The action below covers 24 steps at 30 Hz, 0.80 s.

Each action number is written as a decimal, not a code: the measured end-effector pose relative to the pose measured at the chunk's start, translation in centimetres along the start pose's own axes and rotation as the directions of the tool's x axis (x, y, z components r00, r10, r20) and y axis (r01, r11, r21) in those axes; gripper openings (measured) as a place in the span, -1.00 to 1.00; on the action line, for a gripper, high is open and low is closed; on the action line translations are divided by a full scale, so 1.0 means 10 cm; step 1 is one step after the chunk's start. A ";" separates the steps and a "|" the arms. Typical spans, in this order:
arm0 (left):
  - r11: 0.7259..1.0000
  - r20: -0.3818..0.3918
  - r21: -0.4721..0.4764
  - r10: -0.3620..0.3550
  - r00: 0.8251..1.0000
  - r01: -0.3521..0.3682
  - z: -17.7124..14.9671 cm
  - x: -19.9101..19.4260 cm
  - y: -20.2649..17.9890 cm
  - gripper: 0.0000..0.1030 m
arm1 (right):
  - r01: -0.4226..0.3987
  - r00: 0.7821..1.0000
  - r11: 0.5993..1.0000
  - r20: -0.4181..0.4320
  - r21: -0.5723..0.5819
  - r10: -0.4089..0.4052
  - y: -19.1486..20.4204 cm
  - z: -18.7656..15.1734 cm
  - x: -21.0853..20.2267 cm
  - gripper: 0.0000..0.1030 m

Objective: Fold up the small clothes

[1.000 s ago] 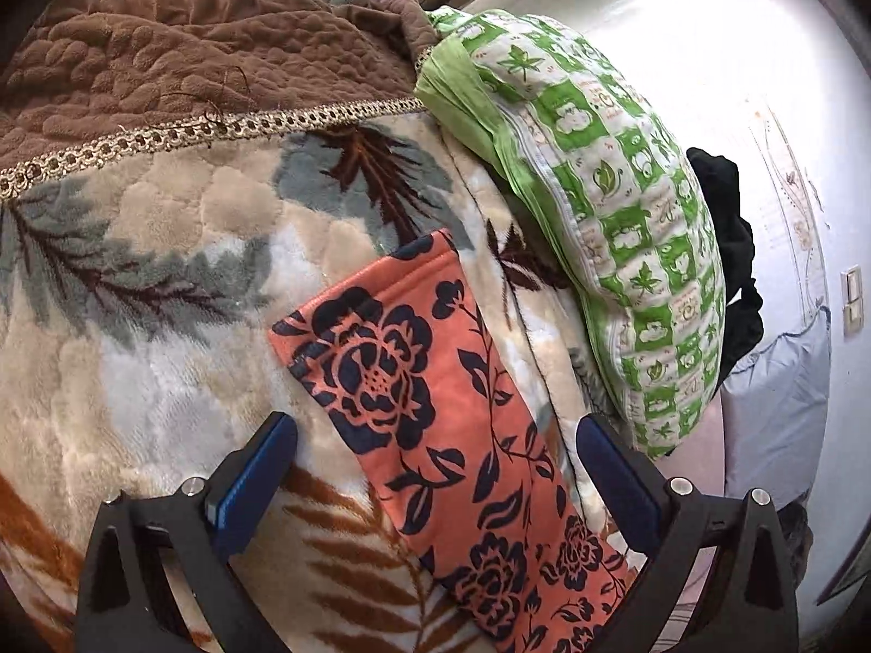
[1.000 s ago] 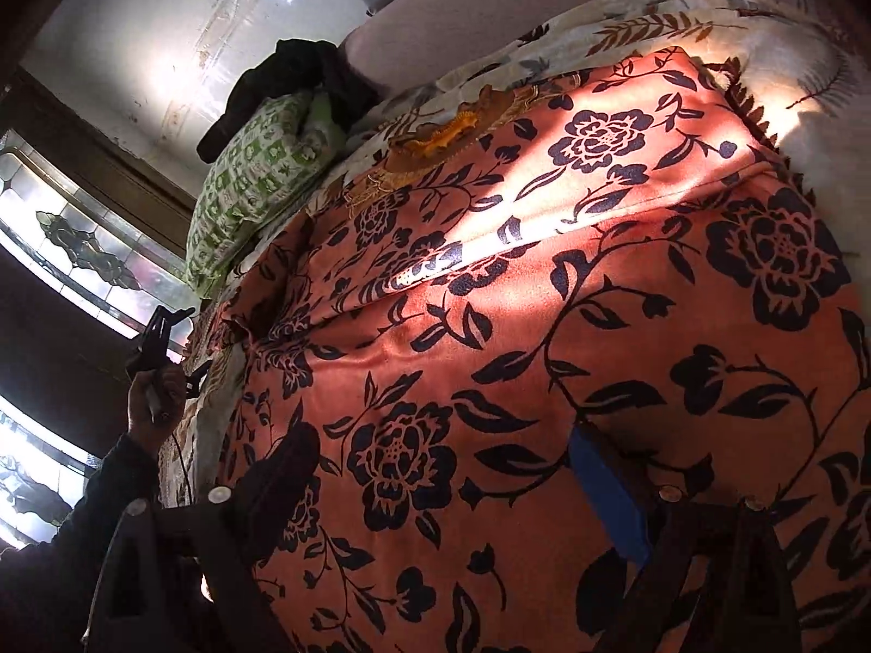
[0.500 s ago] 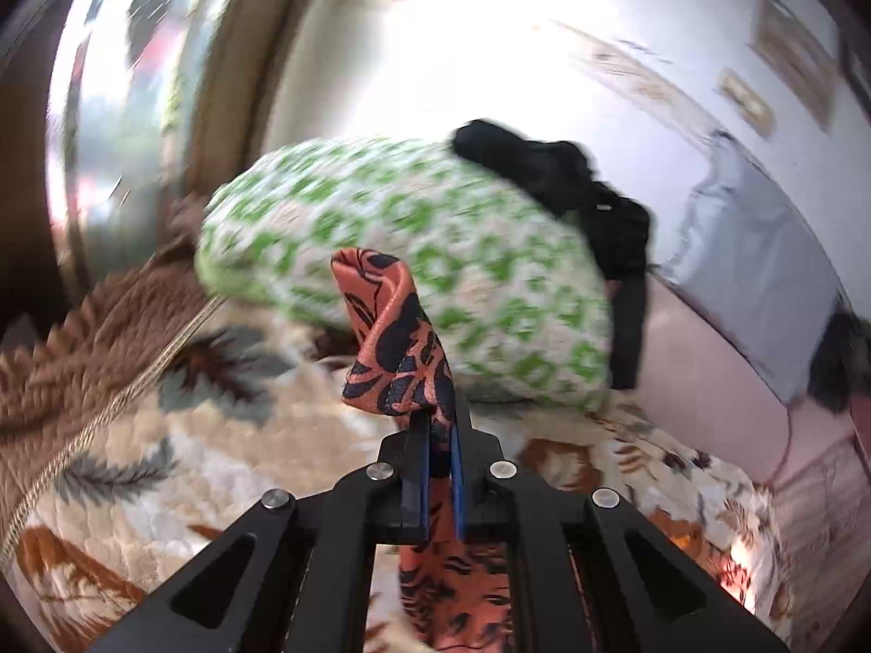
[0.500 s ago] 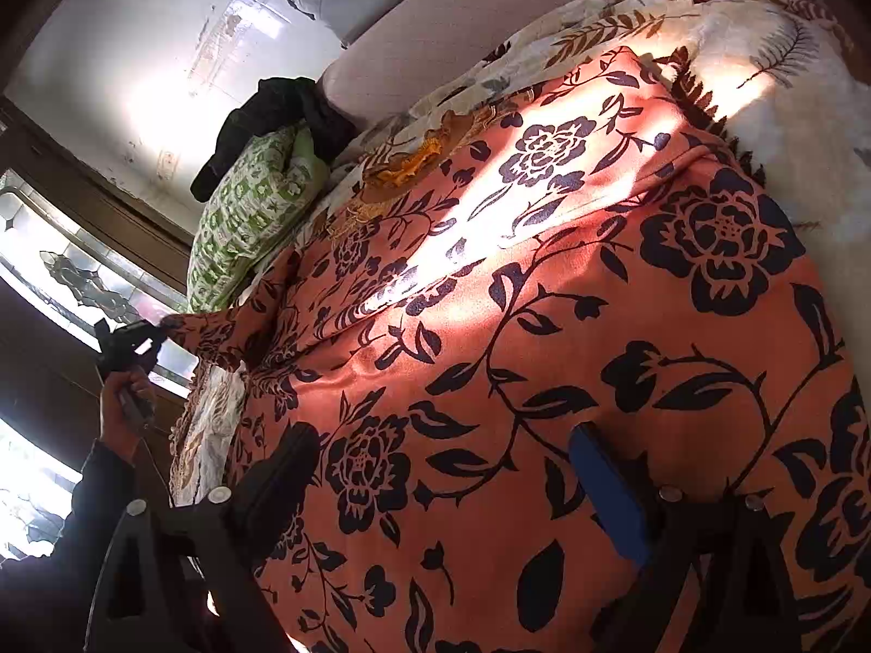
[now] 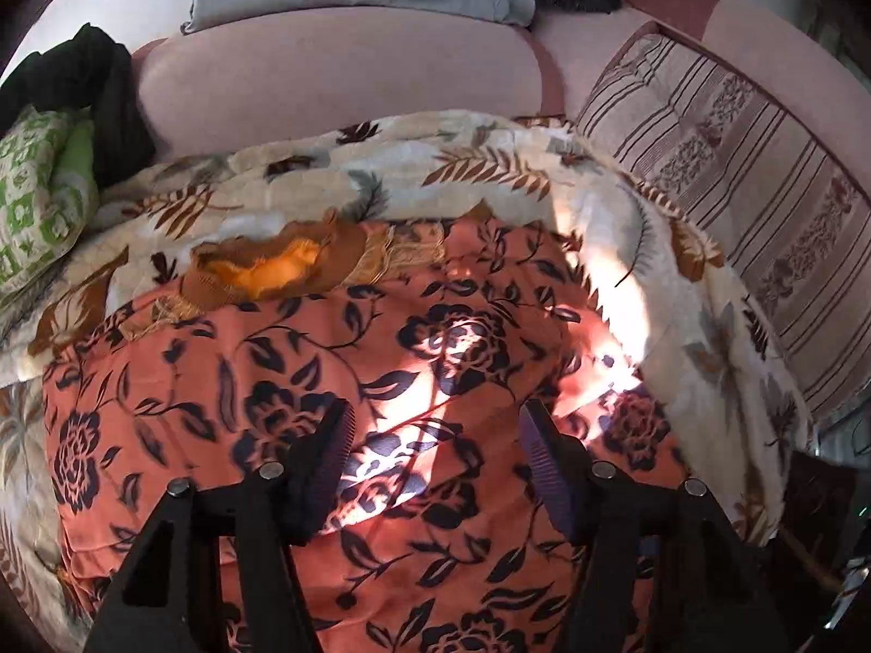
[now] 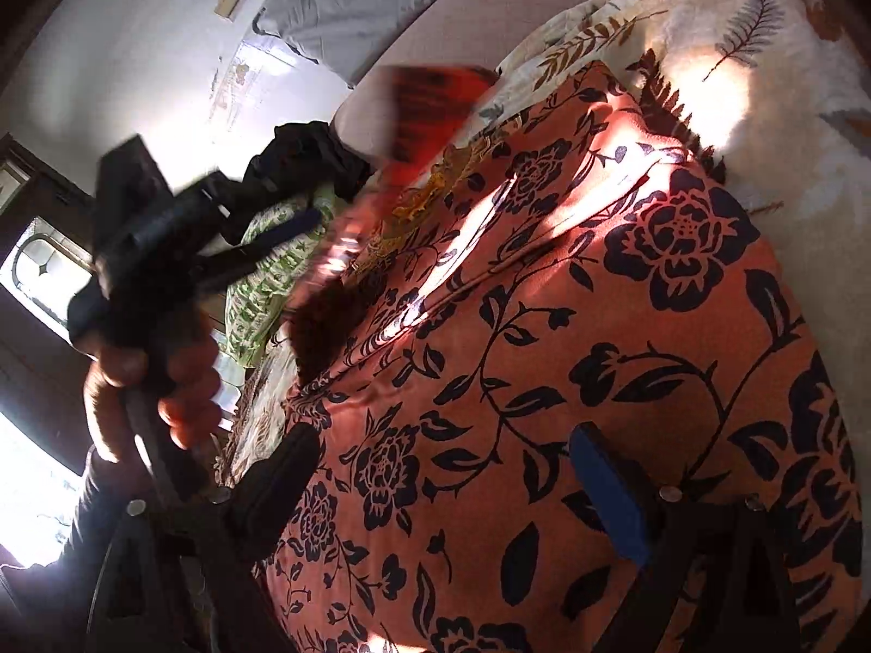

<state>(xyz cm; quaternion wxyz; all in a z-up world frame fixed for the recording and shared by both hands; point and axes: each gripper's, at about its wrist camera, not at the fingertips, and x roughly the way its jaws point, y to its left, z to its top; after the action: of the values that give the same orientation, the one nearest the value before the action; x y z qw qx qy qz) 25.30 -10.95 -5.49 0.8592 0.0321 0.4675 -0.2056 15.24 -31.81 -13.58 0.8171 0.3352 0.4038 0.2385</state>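
Just now the left gripper swung away from the green patterned pillow at the left end of the bed; half a second ago it was pinched shut on a raised end of the orange floral garment there, and now it sits over the garment's broad middle. Its jaws are opening, and nothing is pinched between them; the fabric lies beneath them. From the right wrist view, a blurred orange flap is in the air just past that gripper, so the carried end seems to have been let go over the body of the garment, which reads as one fold being laid.

Moving rightward, the garment spreads across the leaf-print blanket, with an orange and brown fringed cloth at its far edge. The right gripper hovers low over the near part, jaws apart and empty, and has barely shifted. Next, I judge, the dropped flap needs smoothing and another fold.
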 end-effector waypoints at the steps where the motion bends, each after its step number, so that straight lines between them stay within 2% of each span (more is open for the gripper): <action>1: 1.000 0.016 -0.018 0.019 1.000 -0.019 -0.09 -0.06 0.10 0.24 | -0.002 1.000 1.000 0.014 0.011 0.002 -0.02 0.02 -0.05 0.84; 3: 0.996 0.062 -0.072 0.058 0.996 -0.054 -0.23 -0.29 0.41 0.29 | -0.023 0.999 0.998 0.047 0.052 0.020 -0.09 0.07 -0.15 0.85; 4: 0.992 0.090 -0.102 0.090 0.992 -0.081 -0.31 -0.42 0.58 0.45 | -0.040 0.997 0.996 0.062 0.077 0.035 -0.11 0.12 -0.19 0.85; 7: 0.959 0.154 -0.182 0.246 0.957 -0.217 -0.47 -0.65 1.11 0.58 | -0.064 0.995 0.994 0.088 0.089 0.056 -0.09 0.33 -0.23 0.85; 9: 0.925 0.117 -0.254 0.318 0.941 -0.282 -0.58 -0.65 1.49 0.58 | -0.060 0.994 0.993 0.101 0.097 0.050 -0.06 0.59 -0.19 0.85; 12: 0.884 0.057 -0.363 0.336 0.940 -0.294 -0.78 -0.53 1.93 0.58 | -0.099 0.988 0.980 0.137 0.172 0.076 -0.11 1.03 -0.08 0.85; 14: 0.867 0.002 -0.389 0.338 0.941 -0.311 -0.90 -0.40 2.09 0.58 | -0.108 0.990 0.950 0.115 0.292 0.077 -0.27 1.25 0.13 0.85; 16: 0.856 -0.046 -0.404 0.333 0.942 -0.322 -0.99 -0.25 2.19 0.58 | -0.005 0.998 0.925 0.067 0.379 -0.022 -0.40 1.37 0.34 0.85; 17: 0.857 -0.040 -0.416 0.315 0.948 -0.302 -1.03 -0.22 2.21 0.58 | 0.033 0.998 0.918 0.039 0.394 -0.053 -0.45 1.41 0.44 0.85; 21: 0.861 -0.013 -0.424 0.305 0.952 -0.282 -1.07 -0.21 2.24 0.62 | 0.083 0.995 0.898 0.011 0.431 -0.098 -0.57 1.41 0.64 0.82; 22: 0.863 -0.011 -0.417 0.308 0.951 -0.284 -1.07 -0.21 2.24 0.63 | 0.104 0.993 0.899 0.007 0.426 -0.119 -0.56 1.42 0.66 0.65; 23: 0.866 -0.009 -0.412 0.307 0.952 -0.283 -1.08 -0.21 2.23 0.63 | 0.147 0.988 0.904 -0.019 0.401 -0.152 -0.54 1.45 0.71 0.06; 24: 0.867 -0.009 -0.413 0.303 0.953 -0.279 -1.08 -0.21 2.25 0.63 | 0.175 0.984 0.906 -0.045 0.384 -0.171 -0.53 1.46 0.75 -0.40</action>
<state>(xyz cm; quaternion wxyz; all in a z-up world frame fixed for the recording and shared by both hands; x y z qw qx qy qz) 24.40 12.92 -12.88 0.8805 -0.0843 0.4657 0.0279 32.04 -35.55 -14.70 0.7507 0.4514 0.4753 0.0824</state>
